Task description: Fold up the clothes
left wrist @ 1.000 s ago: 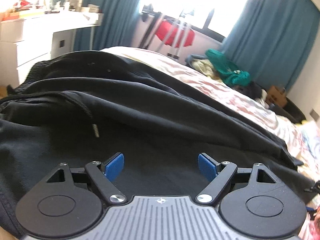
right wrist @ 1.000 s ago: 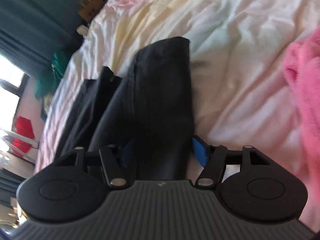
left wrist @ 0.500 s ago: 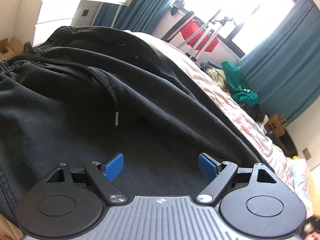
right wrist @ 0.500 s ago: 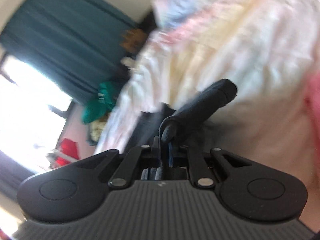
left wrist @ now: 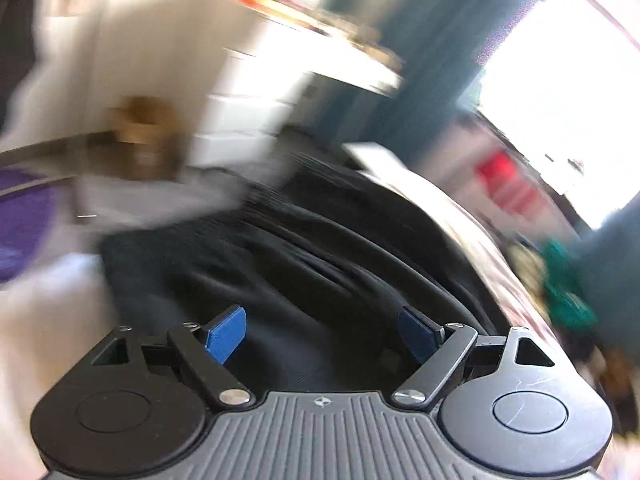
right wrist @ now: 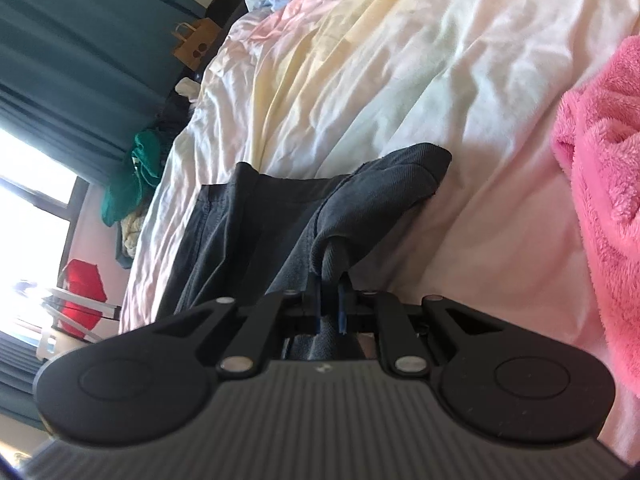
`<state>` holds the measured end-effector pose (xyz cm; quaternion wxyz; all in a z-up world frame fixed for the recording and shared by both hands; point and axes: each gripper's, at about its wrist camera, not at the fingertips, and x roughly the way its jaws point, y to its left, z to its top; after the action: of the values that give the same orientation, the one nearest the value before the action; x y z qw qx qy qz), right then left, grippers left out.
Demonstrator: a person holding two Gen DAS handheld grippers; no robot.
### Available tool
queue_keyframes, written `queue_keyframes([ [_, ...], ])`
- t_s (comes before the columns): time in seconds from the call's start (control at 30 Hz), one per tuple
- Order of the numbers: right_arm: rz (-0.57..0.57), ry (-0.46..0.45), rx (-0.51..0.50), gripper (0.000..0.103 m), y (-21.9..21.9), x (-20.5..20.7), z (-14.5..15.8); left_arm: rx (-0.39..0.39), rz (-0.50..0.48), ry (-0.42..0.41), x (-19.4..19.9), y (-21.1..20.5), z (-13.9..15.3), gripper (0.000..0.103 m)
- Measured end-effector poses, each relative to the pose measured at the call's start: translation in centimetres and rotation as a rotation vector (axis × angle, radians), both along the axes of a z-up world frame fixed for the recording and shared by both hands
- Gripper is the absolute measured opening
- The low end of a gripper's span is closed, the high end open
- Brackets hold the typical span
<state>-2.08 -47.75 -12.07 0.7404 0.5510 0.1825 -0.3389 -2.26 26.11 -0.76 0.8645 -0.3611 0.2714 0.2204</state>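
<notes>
While pinching the black trousers point(right wrist: 372, 184) hem at lower centre for folding, right gripper point(right wrist: 330, 304); left gripper point(left wrist: 322, 332), spread, empty.

Black trousers point(right wrist: 256, 232) lie stretched on the pale bedsheet point(right wrist: 400, 100), legs running from 7 toward 1 o'clock. One hem end is bunched, lifted, and pinched at 6 o'clock.

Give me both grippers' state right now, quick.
Left gripper: open, holding nothing, above the black trousers.
Right gripper: shut on a pinched fold of the trousers.
</notes>
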Motion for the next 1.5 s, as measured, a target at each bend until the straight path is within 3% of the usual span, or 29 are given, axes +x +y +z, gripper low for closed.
queue_keyframes([
  [0.07, 0.0, -0.018, 0.013, 0.012, -0.3, -0.3, 0.0, -0.053, 0.084, -0.029, -2.1, 2.0, 0.2, 0.086],
  [0.17, 0.005, -0.021, 0.023, 0.013, -0.6, -0.4, 0.2, -0.072, 0.175, -0.048, -4.6, 3.7, -0.5, 0.086],
  [0.27, -0.011, -0.016, 0.023, 0.013, -0.6, -0.7, 0.2, -0.169, 0.2, -0.001, -4.6, 5.5, -2.1, 0.083],
  [0.43, -0.043, 0.001, 0.021, 0.02, -0.6, -1.1, 0.3, -0.464, 0.146, 0.018, -4.2, 7.6, -6.3, 0.081],
  [0.5, -0.064, 0.005, 0.023, 0.031, -0.8, -1.2, 0.2, -0.555, 0.095, 0.044, -3.4, 8.0, -7.8, 0.081],
  [0.57, -0.09, 0.002, 0.033, 0.037, -1.0, -1.4, 0.0, -0.596, 0.071, 0.042, -3.0, 8.2, -8.7, 0.081],
  [0.63, -0.109, -0.015, 0.057, 0.038, -1.3, -1.5, -0.3, -0.586, 0.068, 0.029, -3.2, 8.3, -8.6, 0.081],
  [0.77, -0.114, -0.011, 0.099, 0.038, -1.8, -1.3, -1.2, -0.664, 0.034, -0.112, -3.8, 8.9, -8.9, 0.083],
  [0.87, -0.095, 0.016, 0.06, 0.038, -2.2, -0.3, -1.4, -0.714, 0.032, -0.135, -4.0, 9.7, -9.5, 0.082],
  [0.93, -0.098, 0.025, 0.028, 0.038, -2.5, 0.3, -1.5, -0.749, 0.026, -0.134, -4.0, 9.9, -10.0, 0.077],
  [1.03, -0.112, 0.016, -0.013, 0.029, -2.7, 0.7, -1.5, -0.743, 0.0, -0.125, -3.7, 9.9, -10.2, 0.067],
  [1.07, -0.113, 0.012, -0.021, 0.021, -2.7, 0.7, -1.5, -0.729, -0.01, -0.122, -3.7, 9.9, -10.0, 0.065],
  [1.13, -0.099, 0.028, -0.065, 0.018, -2.4, 1.0, -0.9, -0.698, -0.03, -0.11, -3.6, 9.8, -9.7, 0.048],
  [1.3, -0.04, 0.027, -0.243, 0.015, -1.3, 1.5, 2.0, -0.656, -0.001, -0.066, -3.6, 9.3, -9.8, 0.02],
  [1.4, -0.023, -0.008, -0.333, 0.014, 0.1, 1.0, 4.0, -0.598, -0.011, -0.066, -3.9, 9.0, -8.9, 0.013],
  [1.5, -0.033, -0.068, -0.371, 0.013, 1.0, -0.3, 5.6, -0.571, -0.013, -0.122, -4.4, 8.5, -7.8, 0.01],
])
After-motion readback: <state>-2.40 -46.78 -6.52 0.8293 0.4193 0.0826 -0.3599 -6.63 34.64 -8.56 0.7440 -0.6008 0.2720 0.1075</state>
